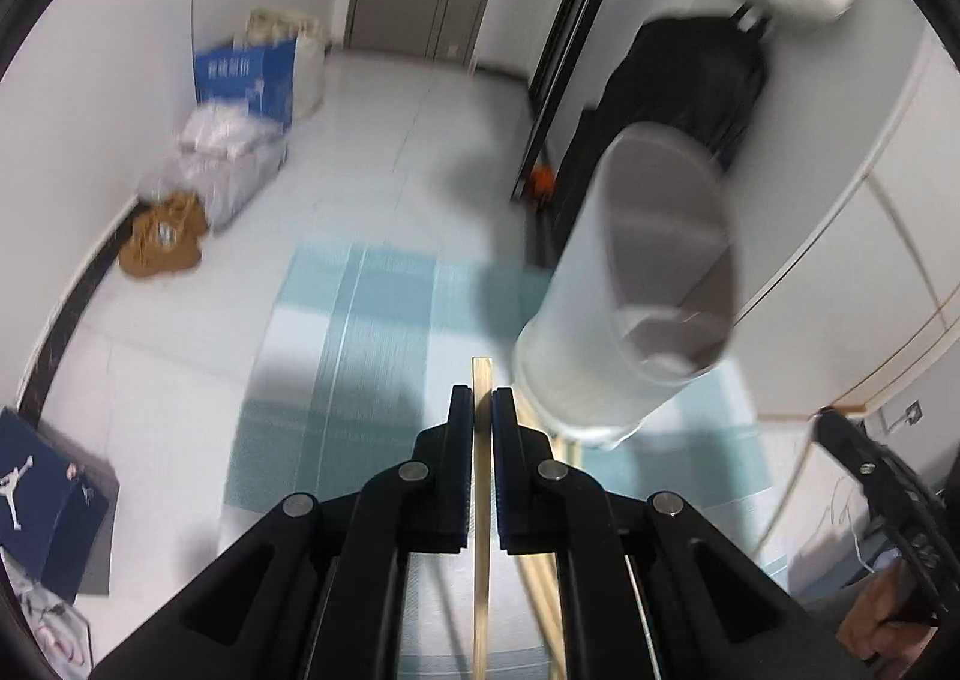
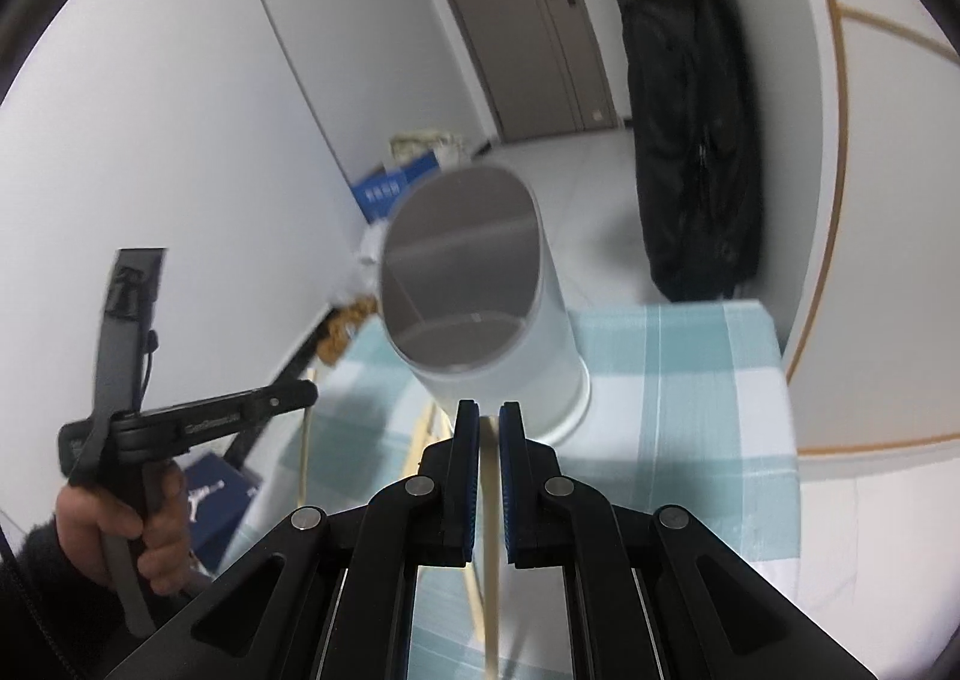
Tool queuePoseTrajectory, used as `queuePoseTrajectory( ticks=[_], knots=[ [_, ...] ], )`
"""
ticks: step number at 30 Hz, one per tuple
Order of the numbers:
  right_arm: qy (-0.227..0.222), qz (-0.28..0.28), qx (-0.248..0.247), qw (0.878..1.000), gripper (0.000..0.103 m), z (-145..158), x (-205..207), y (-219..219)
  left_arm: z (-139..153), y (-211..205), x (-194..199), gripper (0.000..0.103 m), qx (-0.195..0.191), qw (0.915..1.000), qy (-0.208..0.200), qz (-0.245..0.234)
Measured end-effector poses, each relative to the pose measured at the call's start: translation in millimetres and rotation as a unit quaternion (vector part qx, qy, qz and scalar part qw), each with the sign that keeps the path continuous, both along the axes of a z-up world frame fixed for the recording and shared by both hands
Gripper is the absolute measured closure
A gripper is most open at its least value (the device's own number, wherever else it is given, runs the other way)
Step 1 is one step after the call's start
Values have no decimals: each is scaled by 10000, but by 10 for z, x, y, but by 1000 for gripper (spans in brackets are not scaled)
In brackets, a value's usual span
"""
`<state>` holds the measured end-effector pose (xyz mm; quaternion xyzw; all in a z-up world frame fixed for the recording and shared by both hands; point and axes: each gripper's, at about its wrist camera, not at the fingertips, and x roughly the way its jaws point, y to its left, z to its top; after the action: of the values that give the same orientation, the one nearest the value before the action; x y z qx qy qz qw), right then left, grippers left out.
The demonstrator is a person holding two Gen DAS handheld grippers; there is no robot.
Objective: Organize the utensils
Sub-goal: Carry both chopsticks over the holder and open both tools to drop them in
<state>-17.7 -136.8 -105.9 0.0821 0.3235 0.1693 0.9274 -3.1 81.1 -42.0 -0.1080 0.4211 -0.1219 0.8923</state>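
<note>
Left wrist view: the left gripper [image 1: 482,410] pinches a pale wooden chopstick [image 1: 481,530] between its jaws, over the blue-and-white checked tablecloth [image 1: 372,332]. More chopsticks [image 1: 543,578] lie on the cloth just right of it. The white cylindrical holder [image 1: 606,308] stands near the cloth's far right edge.

Right wrist view: the right gripper [image 2: 489,416] also clamps a thin chopstick [image 2: 491,608] — jaws nearly together — just before the holder [image 2: 498,332]

Both claws — left [image 1: 481,401], right [image 2: 489,413] — clamped narrow.
</note>
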Motion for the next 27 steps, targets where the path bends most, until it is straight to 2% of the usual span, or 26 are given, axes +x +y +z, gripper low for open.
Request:
queuePoseTrajectory(
  ticks=[4,8,18,27],
  knots=[
    [-362,54,-9,9993,97,106,-76,58,255,-75,-233,101,48,9978,-663,-75],
    [-553,45,-36,9985,98,190,-142,102,374,-79,-299,101,-18,9947,-1024,-126],
    [-933,4,100,9956,98,337,-150,71,675,-106,-385,101,-292,9885,-1459,-285],
    [-1178,67,265,9927,98,754,-54,95,1131,-166,-220,101,-465,9769,-2074,-230]
  ],
)
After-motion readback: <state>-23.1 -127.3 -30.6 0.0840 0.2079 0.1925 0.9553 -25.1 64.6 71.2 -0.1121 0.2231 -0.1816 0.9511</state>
